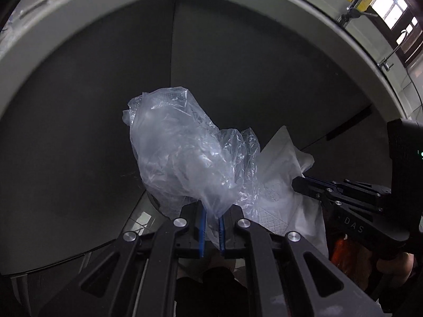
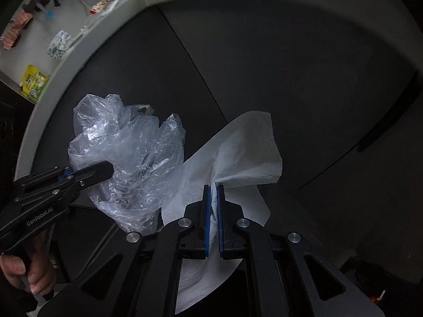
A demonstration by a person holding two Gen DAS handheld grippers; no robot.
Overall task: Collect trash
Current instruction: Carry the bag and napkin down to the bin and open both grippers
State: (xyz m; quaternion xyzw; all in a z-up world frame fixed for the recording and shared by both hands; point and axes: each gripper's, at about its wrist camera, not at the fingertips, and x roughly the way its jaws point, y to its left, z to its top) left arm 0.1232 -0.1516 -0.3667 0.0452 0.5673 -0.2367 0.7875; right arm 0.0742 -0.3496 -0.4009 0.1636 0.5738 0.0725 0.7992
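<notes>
1. Left gripper (image 1: 212, 219): jaws clamped on a crumpled clear plastic bag (image 1: 179, 155), which billows forward beyond the tips.
2. Right gripper (image 2: 213, 198): jaws clamped on a white paper napkin (image 2: 238, 153); the sheet fans forward and trails back under the frame.
3. Position: both pieces hang side by side, touching, in front of dark cabinet doors (image 2: 264, 79) below the pale counter edge (image 2: 87, 42), bag left, napkin right.
4. Deciding relation: each piece extends straight out from its own jaws, pointing steeply downward. No bin shows in either view, so where the drop lies from the jaws cannot be told.
5. Remaining litter: wrappers (image 2: 34, 82) lie on the counter, well apart.
</notes>
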